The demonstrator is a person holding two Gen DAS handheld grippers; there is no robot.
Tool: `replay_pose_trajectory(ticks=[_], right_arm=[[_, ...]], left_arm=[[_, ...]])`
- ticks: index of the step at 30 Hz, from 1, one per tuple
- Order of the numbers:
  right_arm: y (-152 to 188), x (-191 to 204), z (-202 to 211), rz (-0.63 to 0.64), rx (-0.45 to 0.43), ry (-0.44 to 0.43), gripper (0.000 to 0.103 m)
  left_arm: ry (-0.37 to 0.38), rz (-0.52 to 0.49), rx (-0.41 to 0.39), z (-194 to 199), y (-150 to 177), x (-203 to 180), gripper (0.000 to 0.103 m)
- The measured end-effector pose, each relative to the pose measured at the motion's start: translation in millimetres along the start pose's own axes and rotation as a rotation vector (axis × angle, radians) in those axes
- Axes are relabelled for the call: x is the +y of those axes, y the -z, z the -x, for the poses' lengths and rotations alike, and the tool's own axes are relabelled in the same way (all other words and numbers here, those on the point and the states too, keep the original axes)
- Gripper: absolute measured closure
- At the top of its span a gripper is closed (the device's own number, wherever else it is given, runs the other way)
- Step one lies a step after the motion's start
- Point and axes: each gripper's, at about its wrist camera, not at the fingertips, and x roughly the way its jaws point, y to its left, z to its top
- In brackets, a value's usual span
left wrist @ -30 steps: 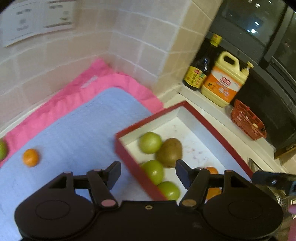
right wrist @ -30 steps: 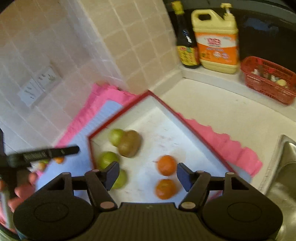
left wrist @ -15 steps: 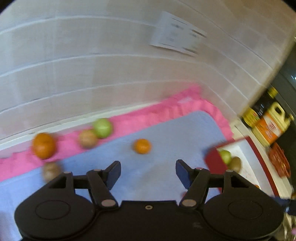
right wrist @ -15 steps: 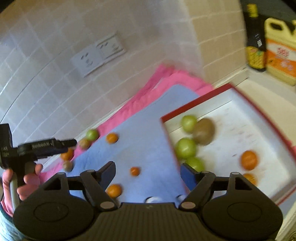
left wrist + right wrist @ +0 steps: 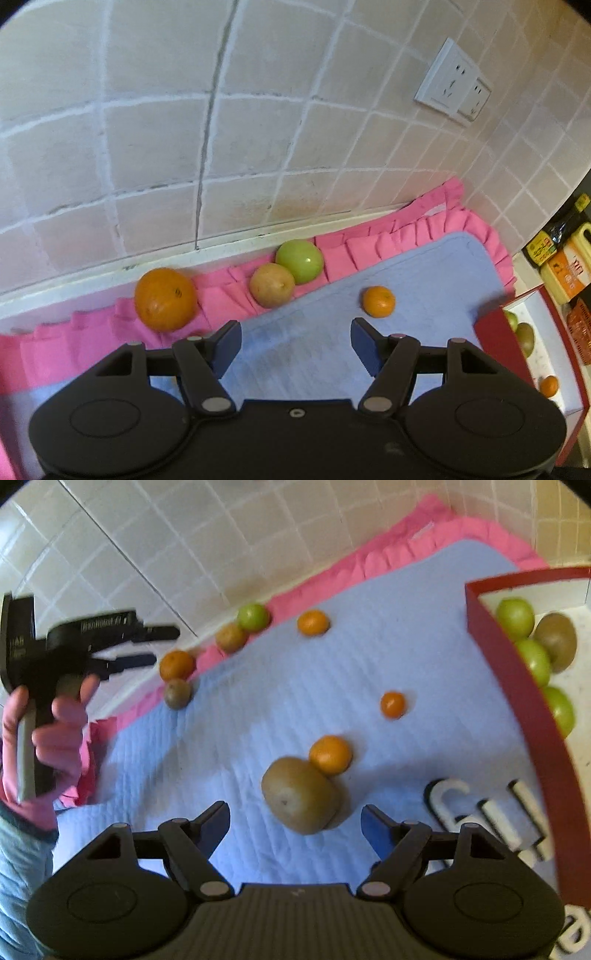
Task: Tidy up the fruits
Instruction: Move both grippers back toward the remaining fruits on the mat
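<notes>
My left gripper (image 5: 295, 341) is open and empty above the blue mat (image 5: 424, 273). Beyond it, near the wall, lie a big orange (image 5: 164, 299), a brown fruit (image 5: 271, 285), a green apple (image 5: 300, 260) and a small tangerine (image 5: 378, 301). My right gripper (image 5: 295, 821) is open and empty, just short of a kiwi (image 5: 300, 794) with a tangerine (image 5: 330, 755) touching it. Another small tangerine (image 5: 393, 704) lies farther on. The red-rimmed box (image 5: 517, 686) at the right holds green apples (image 5: 515, 617) and a kiwi (image 5: 557, 641). The left gripper (image 5: 155, 646) shows at the far left.
A pink frilled cloth (image 5: 369, 243) lies under the blue mat along the tiled wall (image 5: 258, 129). A wall socket (image 5: 452, 83) is up on the right. Bottles (image 5: 561, 266) stand past the box. Another kiwi (image 5: 178, 694) lies by the mat's left edge.
Both grippers have swung left, away from the box and toward the loose fruit on the mat. The right gripper has come down close to the kiwi. Both stay open.
</notes>
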Motion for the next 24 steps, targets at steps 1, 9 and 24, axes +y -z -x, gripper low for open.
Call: replay_pose_trajectory(ticks=[1, 9, 24], right_arm=[[3, -1, -5, -0.014, 0.006, 0.005, 0.021], [15, -4, -28, -0.076, -0.041, 0.002, 0.02], [7, -6, -65, -0.074, -0.047, 0.002, 0.019]], left_arm=[[-0.001, -0.011, 0.006, -6, -2, 1, 0.025], [-0.106, -0.116, 0.053, -70, -7, 0, 0.024], [-0.137, -0.107, 0.078, -116, -17, 1, 0.024]])
